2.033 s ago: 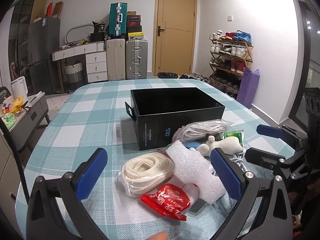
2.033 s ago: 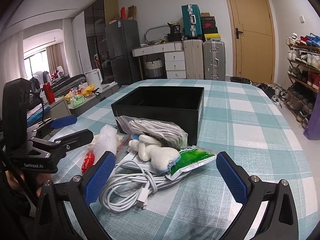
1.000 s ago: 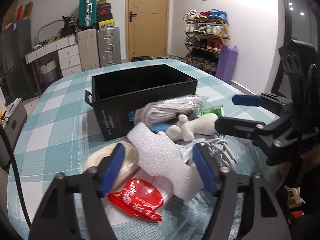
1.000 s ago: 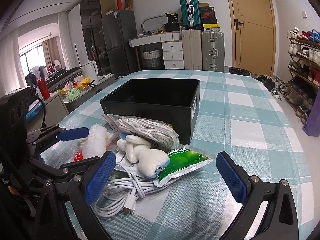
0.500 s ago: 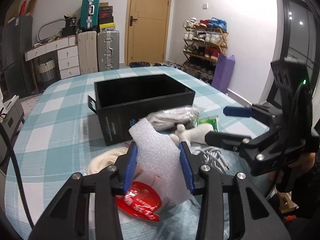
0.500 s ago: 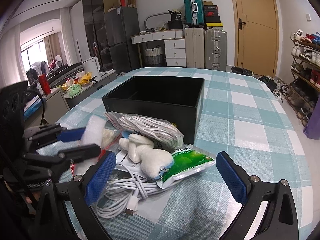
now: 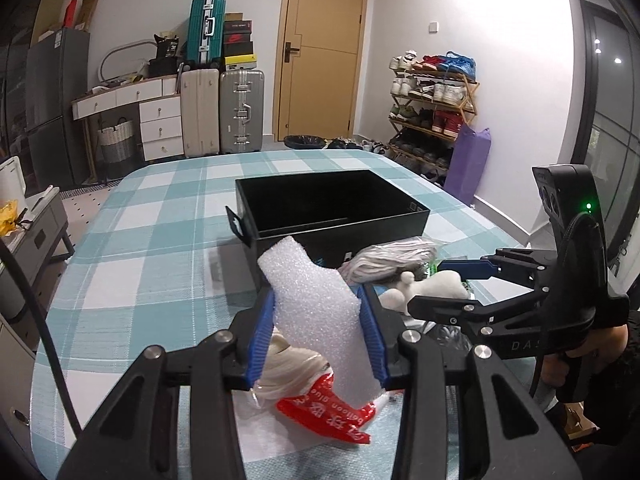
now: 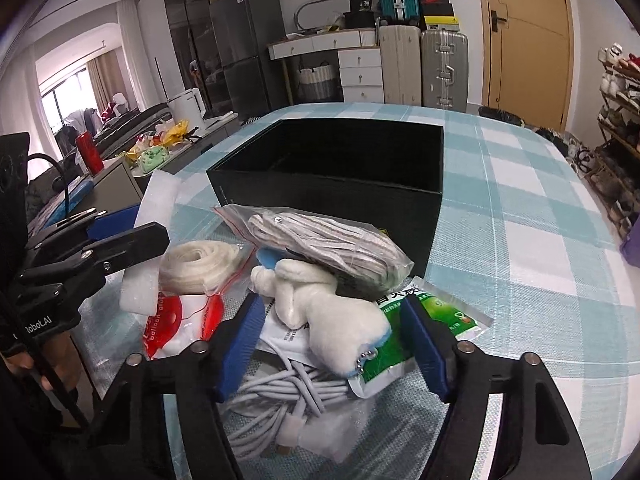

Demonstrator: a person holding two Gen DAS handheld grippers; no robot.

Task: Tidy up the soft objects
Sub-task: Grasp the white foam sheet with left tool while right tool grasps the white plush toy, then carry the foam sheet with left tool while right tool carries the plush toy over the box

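My left gripper (image 7: 318, 336) is shut on a white foam piece (image 7: 316, 304) and holds it above the table, in front of the open black box (image 7: 332, 216). The foam (image 8: 154, 216) also shows at the left of the right wrist view. My right gripper (image 8: 334, 346) is open, its blue pads on either side of a white plush toy (image 8: 320, 308) that lies on the pile. The pads do not look pressed on it. The plush (image 7: 424, 290) shows in the left wrist view too.
On the pile lie a bagged striped cord bundle (image 8: 320, 240), a bagged cream coil (image 8: 200, 264), a red balloon packet (image 7: 324, 412), a green packet (image 8: 424, 320) and white cables (image 8: 280, 392). The checked table (image 7: 152, 248) extends left and behind the box.
My left gripper closed on the foam piece and lifted it off the pile. My right gripper narrowed and came down around the plush toy.
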